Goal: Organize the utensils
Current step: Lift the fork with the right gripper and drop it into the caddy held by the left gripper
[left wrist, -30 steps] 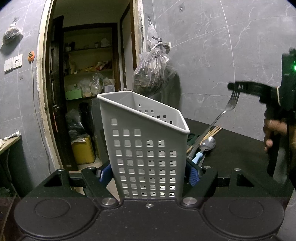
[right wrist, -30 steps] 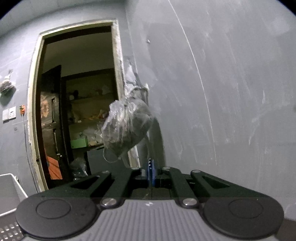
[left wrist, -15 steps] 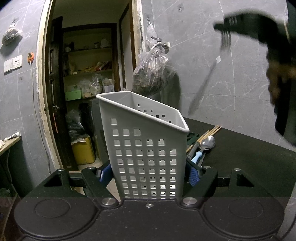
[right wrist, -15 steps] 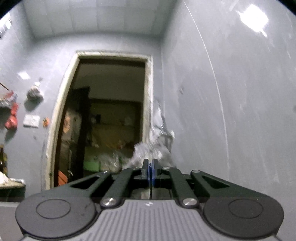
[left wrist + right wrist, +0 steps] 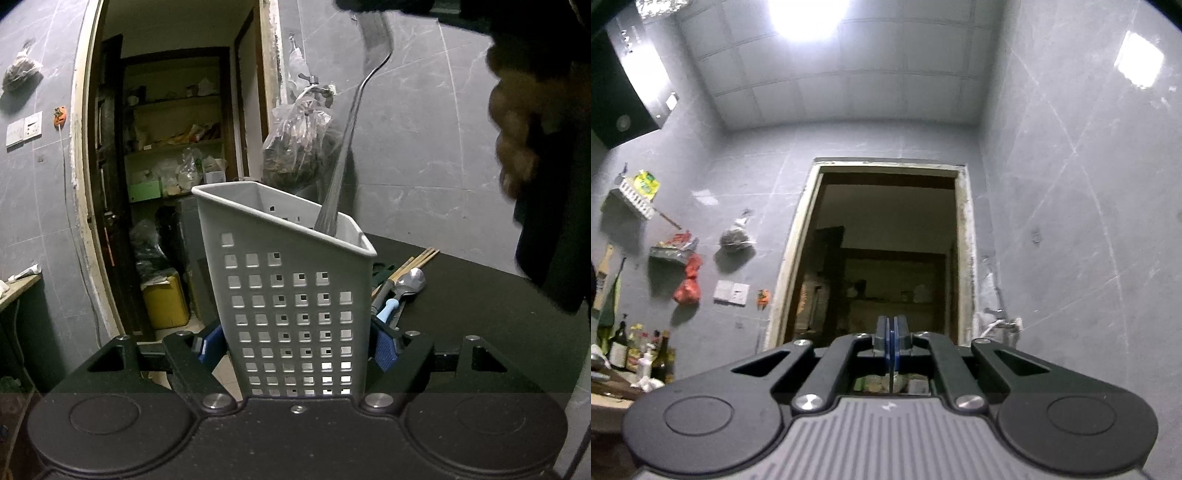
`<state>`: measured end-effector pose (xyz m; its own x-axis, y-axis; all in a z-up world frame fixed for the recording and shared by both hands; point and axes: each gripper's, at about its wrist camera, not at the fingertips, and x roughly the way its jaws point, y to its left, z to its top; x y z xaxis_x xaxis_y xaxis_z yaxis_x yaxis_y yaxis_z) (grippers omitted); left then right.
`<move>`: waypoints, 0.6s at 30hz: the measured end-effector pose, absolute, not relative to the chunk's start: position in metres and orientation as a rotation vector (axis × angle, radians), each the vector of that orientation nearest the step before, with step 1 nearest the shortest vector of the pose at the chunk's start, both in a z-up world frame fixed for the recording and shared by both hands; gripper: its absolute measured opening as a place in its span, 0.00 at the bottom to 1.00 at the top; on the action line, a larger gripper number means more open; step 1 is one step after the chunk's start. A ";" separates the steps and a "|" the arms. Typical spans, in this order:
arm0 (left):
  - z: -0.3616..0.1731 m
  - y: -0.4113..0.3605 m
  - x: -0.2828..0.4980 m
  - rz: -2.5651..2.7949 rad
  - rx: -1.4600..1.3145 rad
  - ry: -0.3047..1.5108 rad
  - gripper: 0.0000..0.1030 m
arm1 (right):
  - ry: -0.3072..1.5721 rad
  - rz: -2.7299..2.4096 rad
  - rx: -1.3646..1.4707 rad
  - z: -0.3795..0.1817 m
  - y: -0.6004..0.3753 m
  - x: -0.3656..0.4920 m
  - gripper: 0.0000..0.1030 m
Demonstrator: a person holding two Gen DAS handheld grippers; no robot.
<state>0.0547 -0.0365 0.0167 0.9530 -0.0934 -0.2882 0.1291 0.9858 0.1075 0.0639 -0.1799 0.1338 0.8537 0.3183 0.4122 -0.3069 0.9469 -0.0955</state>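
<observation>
Change: a second ago the fork (image 5: 345, 147) hung off to the right of the caddy (image 5: 291, 295), tines up; it now stands nearly upright with its handle end dipped inside the caddy's rim.
Right tool (image 5: 891, 341): risen and tilted upward; its view went from the wall to ceiling and doorway top.
Right tool state: jaws pinched narrow on the fork's tine end, at the top edge of the left view.
Left tool (image 5: 295, 345): unmoved; blue pads (image 5: 384, 349) pressed on both caddy walls, holding it.
Caddy: directly ahead between the left tool's fingers, upright.
Leftovers: spoon (image 5: 408, 284) and chopsticks (image 5: 413, 260) lie on the counter (image 5: 480, 325), just right of the caddy.
Hand (image 5: 517, 133): curled on the right tool's grip, upper right, blurred.
</observation>
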 end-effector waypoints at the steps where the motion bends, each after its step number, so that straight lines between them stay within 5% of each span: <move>1: 0.017 -0.036 0.055 -0.114 0.127 0.286 0.76 | -0.428 0.340 -0.035 0.131 -0.176 0.065 0.03; 18: 0.013 -0.038 0.052 -0.110 0.131 0.275 0.76 | -0.254 0.467 -0.138 0.084 -0.142 0.058 0.09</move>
